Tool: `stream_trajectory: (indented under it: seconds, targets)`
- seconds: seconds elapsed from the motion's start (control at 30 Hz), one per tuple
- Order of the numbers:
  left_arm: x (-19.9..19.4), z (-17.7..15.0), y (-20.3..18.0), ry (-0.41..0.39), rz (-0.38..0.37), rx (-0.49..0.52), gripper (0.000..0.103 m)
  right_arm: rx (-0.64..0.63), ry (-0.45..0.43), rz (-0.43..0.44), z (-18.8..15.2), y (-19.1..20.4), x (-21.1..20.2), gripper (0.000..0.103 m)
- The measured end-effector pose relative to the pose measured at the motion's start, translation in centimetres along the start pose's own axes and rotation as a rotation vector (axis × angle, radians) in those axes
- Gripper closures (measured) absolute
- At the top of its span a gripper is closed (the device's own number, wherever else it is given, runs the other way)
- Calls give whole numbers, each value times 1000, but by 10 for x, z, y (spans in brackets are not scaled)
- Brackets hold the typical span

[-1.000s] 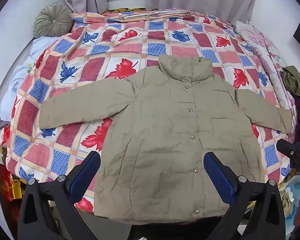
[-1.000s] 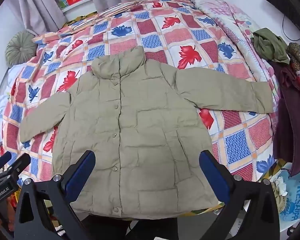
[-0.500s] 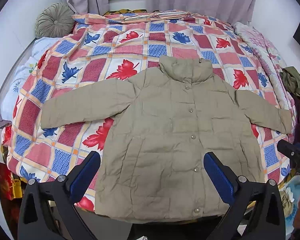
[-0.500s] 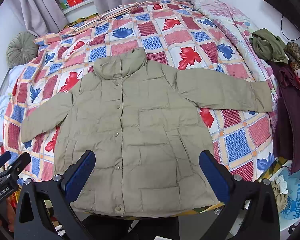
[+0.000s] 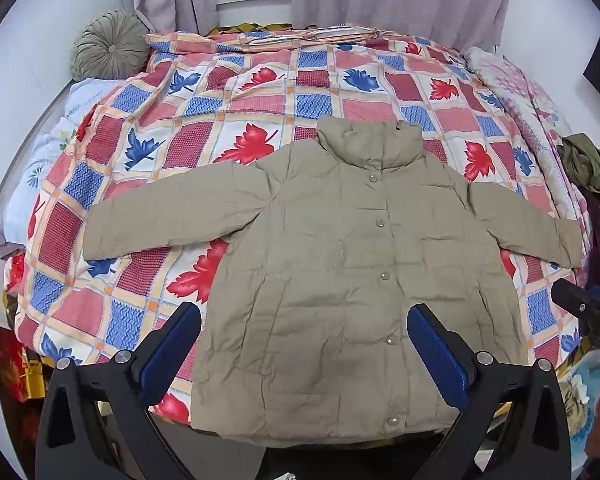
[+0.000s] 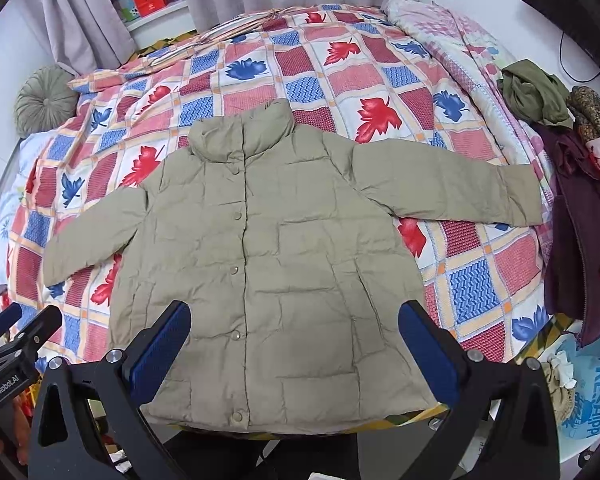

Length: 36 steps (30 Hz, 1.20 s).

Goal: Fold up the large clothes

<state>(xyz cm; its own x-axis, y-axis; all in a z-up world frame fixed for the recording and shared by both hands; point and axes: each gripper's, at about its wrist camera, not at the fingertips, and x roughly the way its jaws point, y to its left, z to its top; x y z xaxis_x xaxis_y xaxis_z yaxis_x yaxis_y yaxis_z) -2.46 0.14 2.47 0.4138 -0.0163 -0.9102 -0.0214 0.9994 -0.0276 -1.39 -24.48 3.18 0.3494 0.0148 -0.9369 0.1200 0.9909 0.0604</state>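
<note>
Left wrist view: my left tongs (image 5: 303,354) and right tongs (image 6: 294,352) hover wide apart, empty, above the jacket (image 5: 352,280) hem ahead. Risk: puffy, slippery fabric may slide off the bed (image 5: 148,152) edge.

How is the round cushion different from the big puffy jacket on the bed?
The round cushion is a small, plump grey-green disc with a button in its centre and pleats fanning out; the jacket is much larger, khaki, and spread flat with both sleeves out. The cushion leans at the far corner of the bed by the curtain, while the jacket lies at the near edge on the leaf-patterned quilt. Both are soft, muted-green things.
</note>
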Motion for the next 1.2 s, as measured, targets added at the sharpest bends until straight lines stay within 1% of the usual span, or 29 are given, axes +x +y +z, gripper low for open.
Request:
stream_trajectory:
  seconds: [0.17,0.23,0.43,0.47,0.5,0.87,0.9,0.93,1.17,1.2]
  targets:
    - [1,0,-3,2,0,1,0,-1,1,1,2,0,-4,0]
    - [0,0,-2,2,0,1,0,0,-2,0,-2,0,1,0]
    - [1,0,-3,2,1,1,0,-3,-3,1,4,2,-7,0]
    - [1,0,-3,2,1,1,0,1,-3,0,0,1,0,0]
    - [1,0,-3,2,0,1,0,0,-4,0,0,1,-2,0]
    - [-5,2,-1,1,2,-3,0,0,-4,0,1,3,-7,0]
    - [-6,2,-1,1,2,-4,0,1,-6,0,-2,0,4,0]
    - [1,0,-2,2,1,1,0,1,-6,0,-2,0,4,0]
    - [1,0,-1,2,0,2,0,-2,-6,1,0,3,-6,0]
    - [0,0,-1,2,-1,3,0,1,-6,-1,-1,1,4,0]
